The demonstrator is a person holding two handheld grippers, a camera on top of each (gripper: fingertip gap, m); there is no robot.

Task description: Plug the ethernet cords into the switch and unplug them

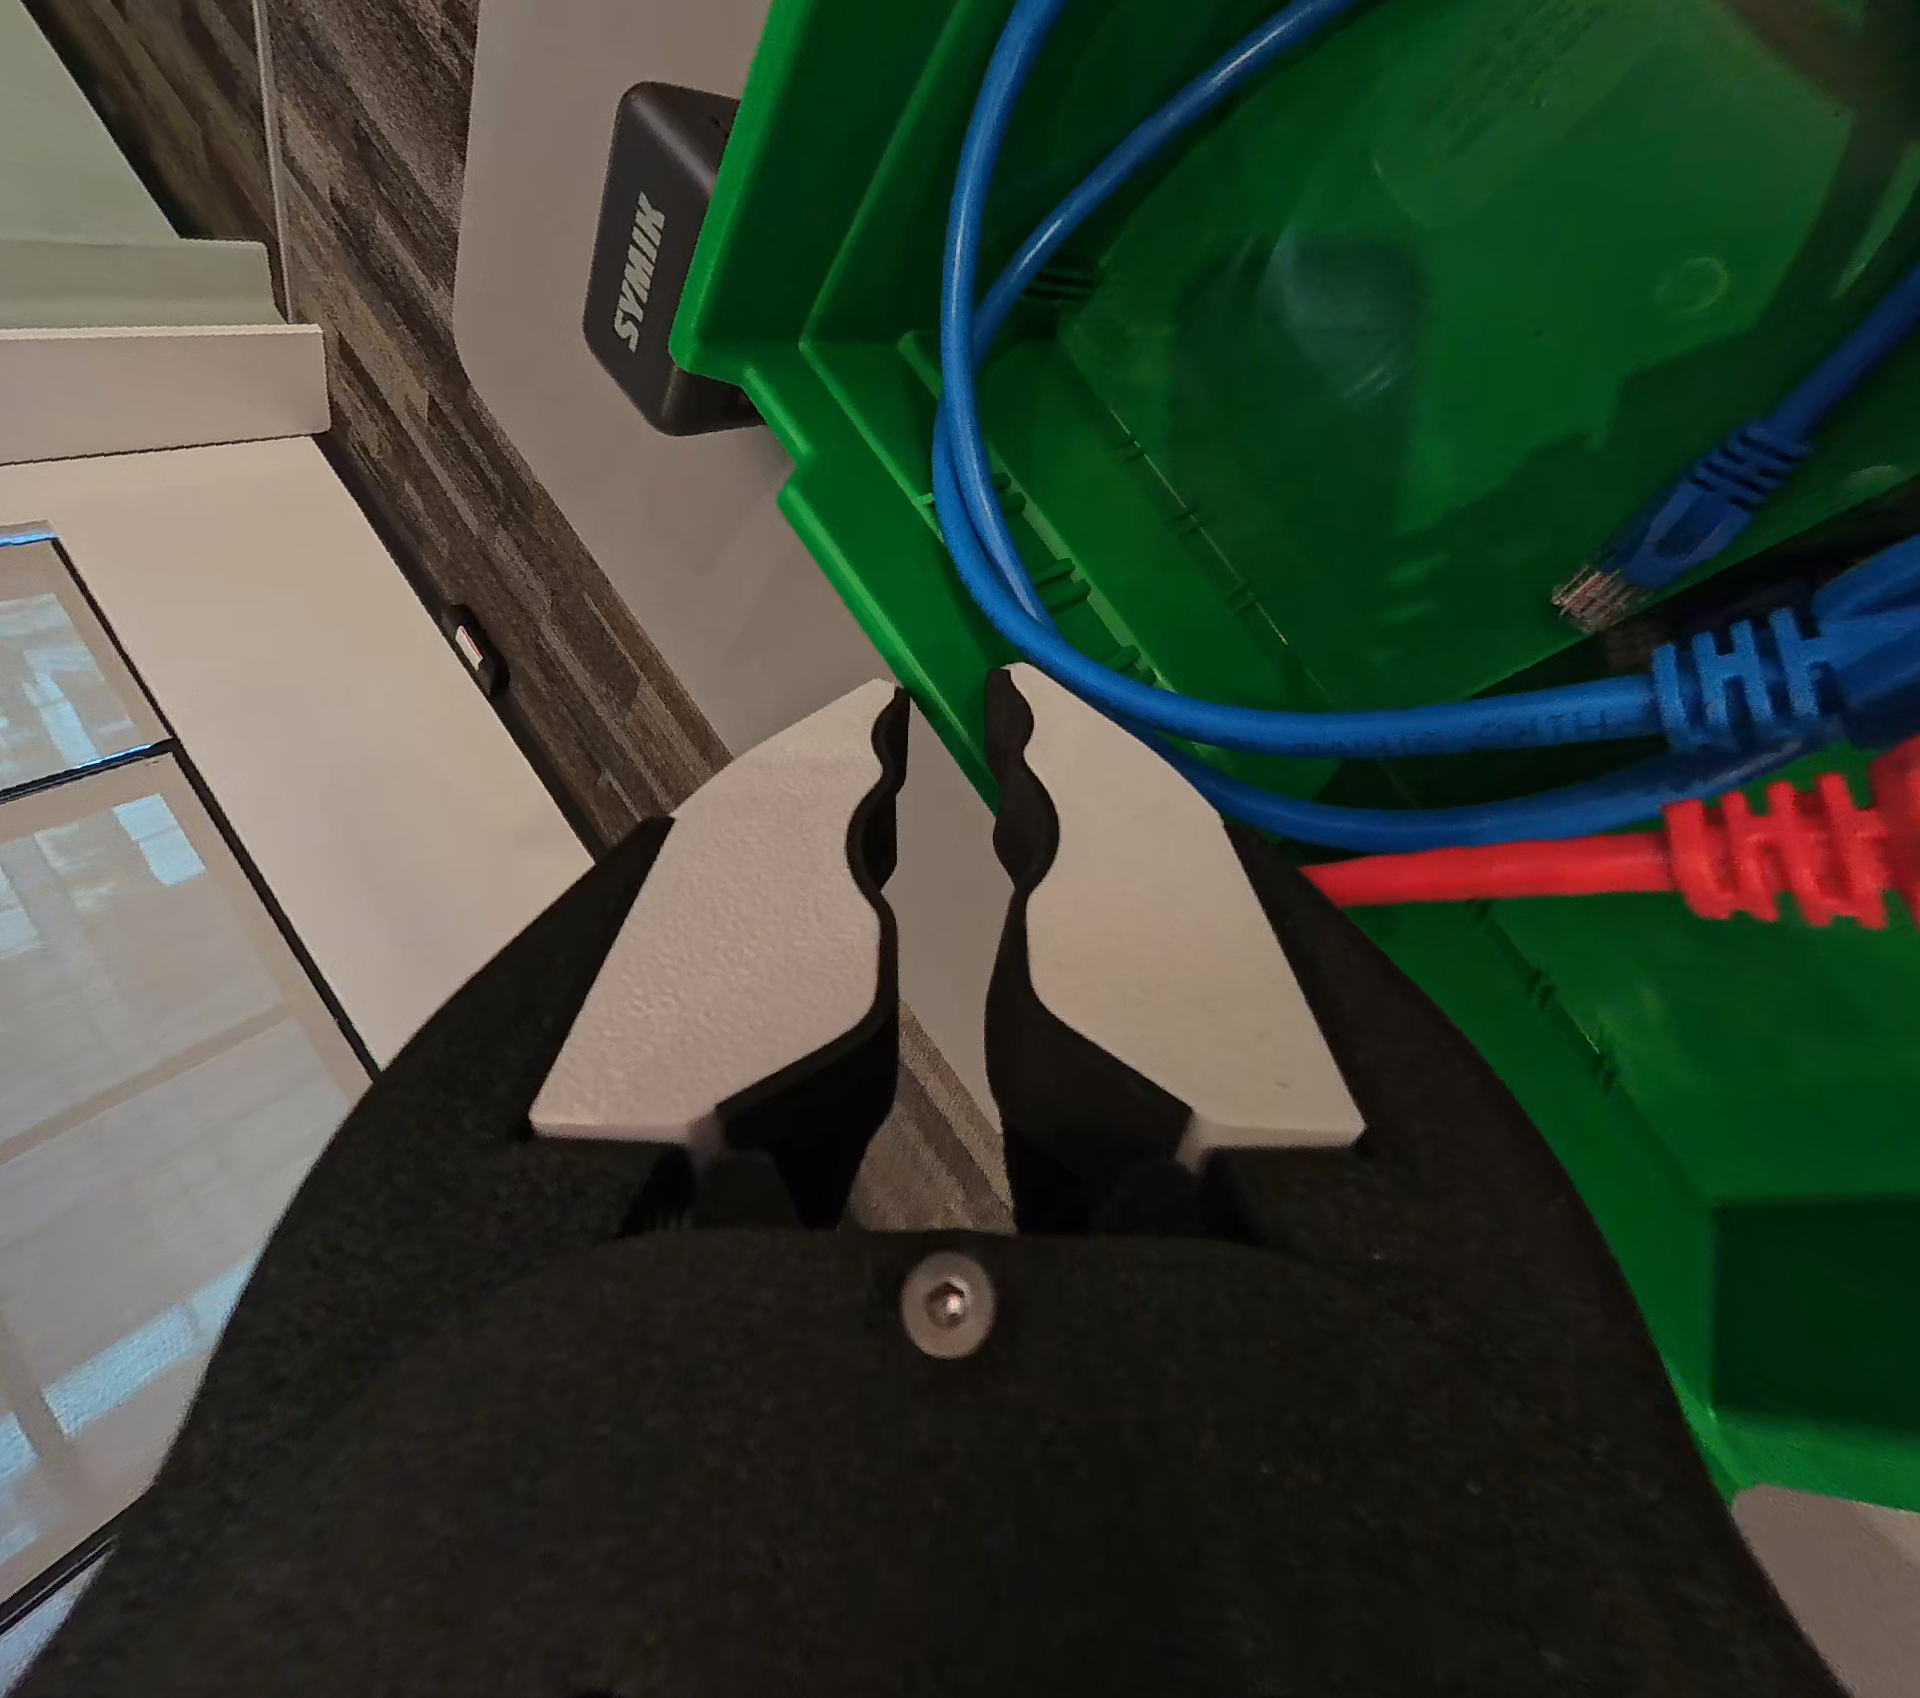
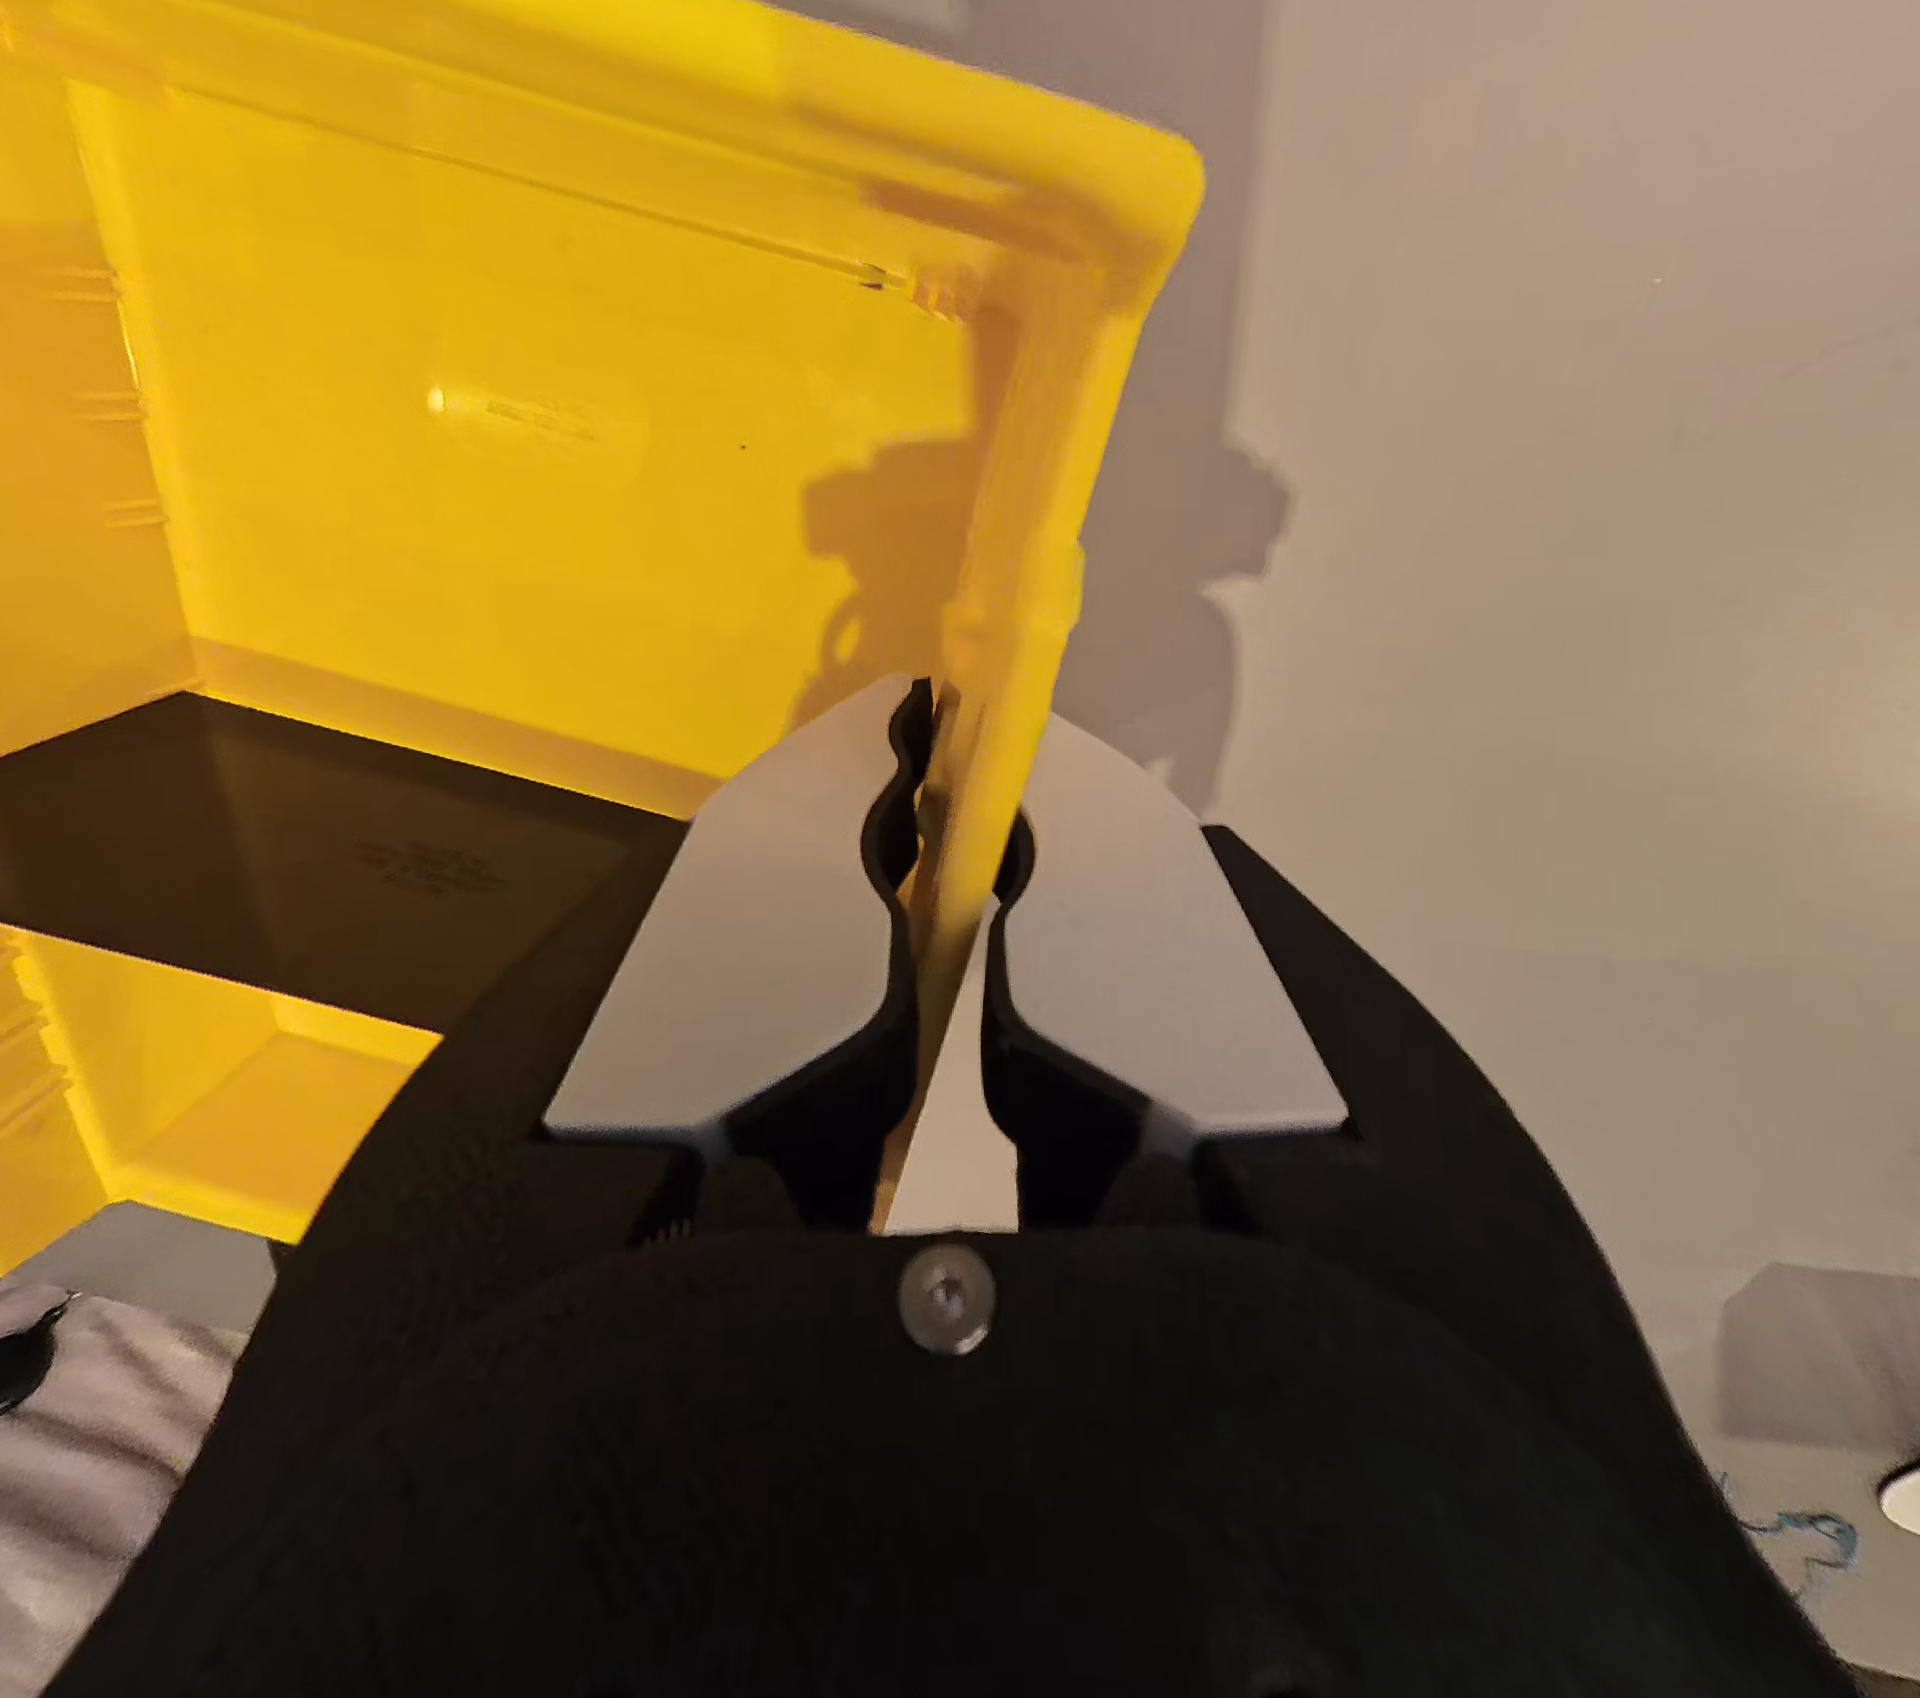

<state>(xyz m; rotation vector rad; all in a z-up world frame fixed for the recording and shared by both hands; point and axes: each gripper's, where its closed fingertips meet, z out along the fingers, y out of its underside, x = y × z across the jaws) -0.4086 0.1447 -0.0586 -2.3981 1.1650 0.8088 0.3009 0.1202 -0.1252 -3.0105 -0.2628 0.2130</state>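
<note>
right gripper [image 2: 961, 692] clenched yellow bin [image 2: 582, 360] wall; left gripper [image 1: 948, 687] sat released beside green bin [image 1: 1455, 246] holding blue cords [image 1: 1039, 214].

White table [image 1: 582, 90]; green bin [image 1: 894, 121]; yellow bin [image 2: 582, 121].

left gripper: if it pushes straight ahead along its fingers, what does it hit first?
Most likely the rim of the green bin: the left gripper is open with its tips right at that edge. Depth is unclear; it may slide along the outside wall.

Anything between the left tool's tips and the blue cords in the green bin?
Only the green bin's stepped side wall. The left tool sits outside it, the blue cords inside, per the left wrist view.
</note>
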